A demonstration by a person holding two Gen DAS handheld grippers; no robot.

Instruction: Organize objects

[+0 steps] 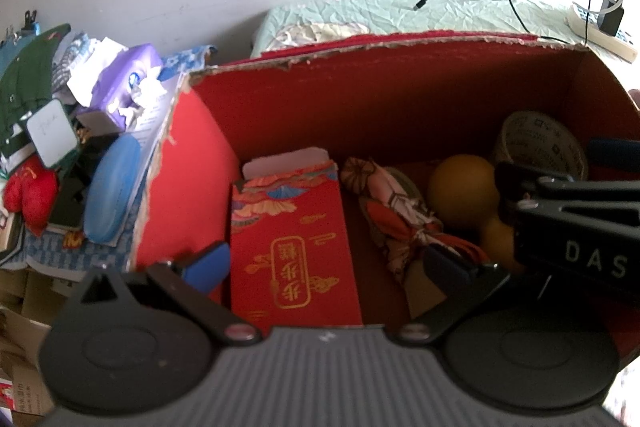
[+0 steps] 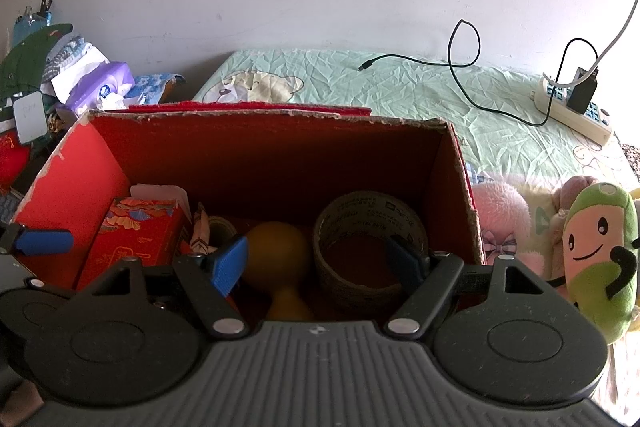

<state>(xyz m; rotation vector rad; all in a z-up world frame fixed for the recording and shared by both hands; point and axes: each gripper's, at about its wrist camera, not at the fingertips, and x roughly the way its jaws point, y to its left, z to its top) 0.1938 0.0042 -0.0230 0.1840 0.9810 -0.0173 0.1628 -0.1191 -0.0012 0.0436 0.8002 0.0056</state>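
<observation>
A red cardboard box [image 1: 400, 45] [image 2: 260, 115] stands open on the bed. Inside, from left to right, are a red packet box with gold characters [image 1: 292, 247] [image 2: 136, 239], a patterned cloth bundle [image 1: 396, 215], a yellow gourd [image 1: 460, 191] [image 2: 276, 255] and a brown tape roll [image 1: 540, 143] [image 2: 368, 231]. My left gripper [image 1: 328, 265] hovers open over the box's left half, with the red packet box showing between its blue pads [image 1: 208, 263]. Over the right half my right gripper [image 2: 316, 263] is open above the gourd and tape roll, holding nothing.
Left of the box is a cluttered pile with a purple tissue pack [image 1: 124, 83], a blue oval case [image 1: 112, 187] and a red plush [image 1: 34, 191]. To the right lie a green plush toy [image 2: 596, 259] and a pink plush [image 2: 500, 215]. A power strip [image 2: 576, 111] and black cable [image 2: 460, 63] rest on the green sheet.
</observation>
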